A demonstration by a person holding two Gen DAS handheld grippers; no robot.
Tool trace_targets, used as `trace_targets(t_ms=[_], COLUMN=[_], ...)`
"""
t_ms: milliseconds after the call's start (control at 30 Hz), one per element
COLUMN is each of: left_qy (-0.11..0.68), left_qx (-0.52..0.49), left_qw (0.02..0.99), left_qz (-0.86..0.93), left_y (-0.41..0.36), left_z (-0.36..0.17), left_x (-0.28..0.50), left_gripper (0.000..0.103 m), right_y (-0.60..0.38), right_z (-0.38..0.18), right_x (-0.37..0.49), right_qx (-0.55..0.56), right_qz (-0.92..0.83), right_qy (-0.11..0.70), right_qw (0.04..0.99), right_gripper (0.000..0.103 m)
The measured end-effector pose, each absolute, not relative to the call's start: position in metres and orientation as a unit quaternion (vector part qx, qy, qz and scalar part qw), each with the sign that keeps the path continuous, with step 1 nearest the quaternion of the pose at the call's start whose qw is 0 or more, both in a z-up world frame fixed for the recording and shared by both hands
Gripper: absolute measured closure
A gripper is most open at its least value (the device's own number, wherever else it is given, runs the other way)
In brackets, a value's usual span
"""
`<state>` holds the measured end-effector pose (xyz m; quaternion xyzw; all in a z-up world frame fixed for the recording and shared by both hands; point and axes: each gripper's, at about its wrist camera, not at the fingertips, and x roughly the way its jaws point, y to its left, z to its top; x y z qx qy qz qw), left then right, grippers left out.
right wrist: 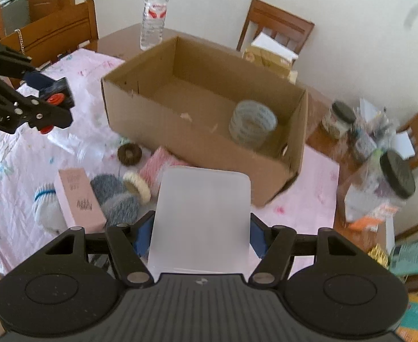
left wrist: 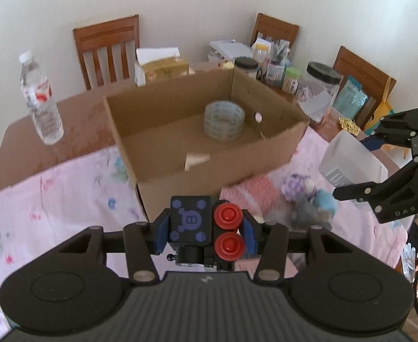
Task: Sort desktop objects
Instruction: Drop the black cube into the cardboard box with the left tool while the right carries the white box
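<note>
Blue-padded fingers [left wrist: 163,232] of left gripper [left wrist: 206,230] pinched a black cube [left wrist: 190,222] w/ two red buttons, held above the surface's near edge, just in front of the cardboard box [left wrist: 163,188]. Right gripper [right wrist: 200,233] fingers [right wrist: 144,235] clamped a frosted white plastic container [right wrist: 203,216], off the pink cloth [right wrist: 18,154]. Inside the box, near its far right corner, sat a tape roll [right wrist: 251,122]. Socks [right wrist: 117,199], pink carton [right wrist: 76,196] lay on the cloth beside the box. Water bottle [right wrist: 154,14] stood at the surface's far edge.

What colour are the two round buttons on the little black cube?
Red. The two round buttons on the small black cube show best in the left wrist view.
</note>
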<state>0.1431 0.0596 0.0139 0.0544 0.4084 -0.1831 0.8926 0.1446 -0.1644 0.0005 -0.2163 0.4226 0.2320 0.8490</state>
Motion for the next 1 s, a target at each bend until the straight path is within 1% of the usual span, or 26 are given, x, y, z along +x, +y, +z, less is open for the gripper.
trace_targets(t_ms=[367, 733, 800, 833, 867, 1000], left_qy=[0.372, 0.378, 0.377, 0.378, 0.376, 0.381], left_qx=[0.081, 0.084, 0.087, 0.087, 0.088, 0.096], left_qw=[0.906, 0.907, 0.908, 0.908, 0.908, 0.905], left_qz=[-0.186, -0.168, -0.163, -0.162, -0.16, -0.16], left_y=[0.053, 0.055, 0.055, 0.055, 0.054, 0.056], left_z=[0.036, 0.03, 0.028, 0.027, 0.026, 0.023], left_x=[0.192, 0.253, 0.26, 0.263, 0.264, 0.264], left_gripper=[0.053, 0.052, 0.036, 0.023, 0.021, 0.021], right_y=[-0.147, -0.13, -0.13, -0.13, -0.131, -0.133], right_z=[0.026, 0.039, 0.039, 0.039, 0.039, 0.037], right_x=[0.186, 0.225, 0.232, 0.234, 0.236, 0.245], right_qx=[-0.234, -0.241, -0.242, -0.24, -0.237, -0.232], right_qz=[0.241, 0.248, 0.246, 0.246, 0.245, 0.244], right_qy=[0.383, 0.36, 0.36, 0.361, 0.362, 0.367], right_qw=[0.861, 0.866, 0.867, 0.867, 0.868, 0.867], right_gripper=[0.032, 0.032, 0.032, 0.032, 0.032, 0.032])
